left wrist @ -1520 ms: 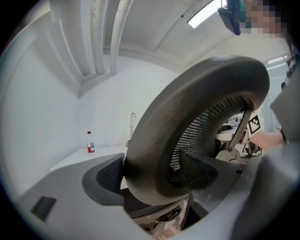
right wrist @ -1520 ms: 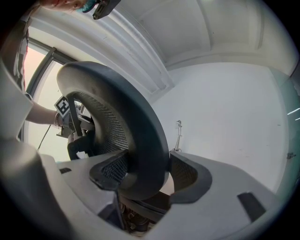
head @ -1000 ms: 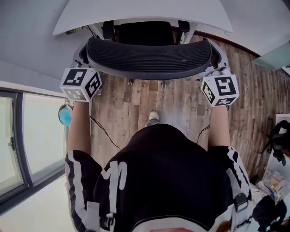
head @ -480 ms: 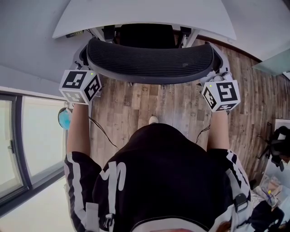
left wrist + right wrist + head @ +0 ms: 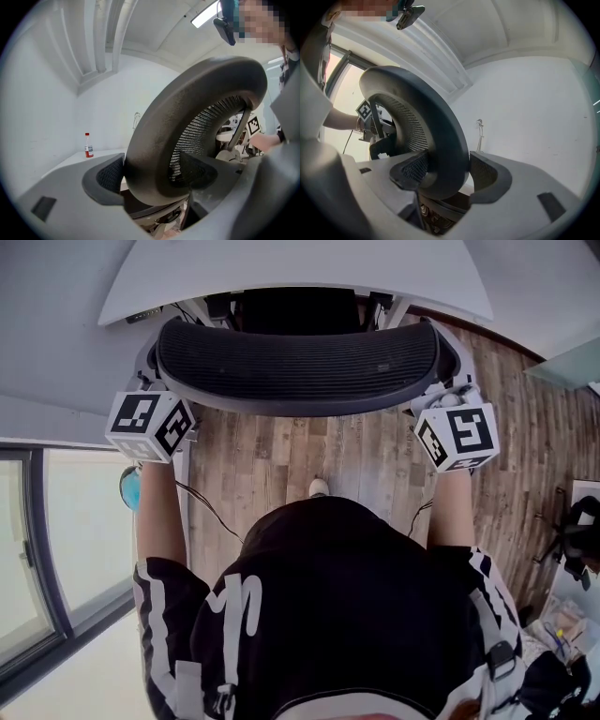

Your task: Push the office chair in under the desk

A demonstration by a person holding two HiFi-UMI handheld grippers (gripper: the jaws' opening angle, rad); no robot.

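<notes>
In the head view the office chair's dark mesh backrest [image 5: 295,362] runs across the top, its seat tucked below the white desk [image 5: 291,273]. My left gripper [image 5: 154,174] is shut on the backrest's left end, where its marker cube [image 5: 150,425] shows. The thick rim [image 5: 187,122] fills the space between its pads [image 5: 108,176]. My right gripper [image 5: 446,174] is shut on the backrest's right end, beside its marker cube [image 5: 457,435]. The rim [image 5: 440,140] sits between that gripper's pads [image 5: 486,176]. The chair's base is hidden.
A small red-capped bottle [image 5: 88,146] stands on the desk top. A glass window or door [image 5: 56,540] runs along the left. A cable [image 5: 211,512] lies on the wood floor. Bags and clutter [image 5: 574,549] sit at the right edge. The person's foot [image 5: 319,487] is behind the chair.
The chair backrest has moved forward toward the desk with both grippers on it. The left gripper has shifted outward to the left.
</notes>
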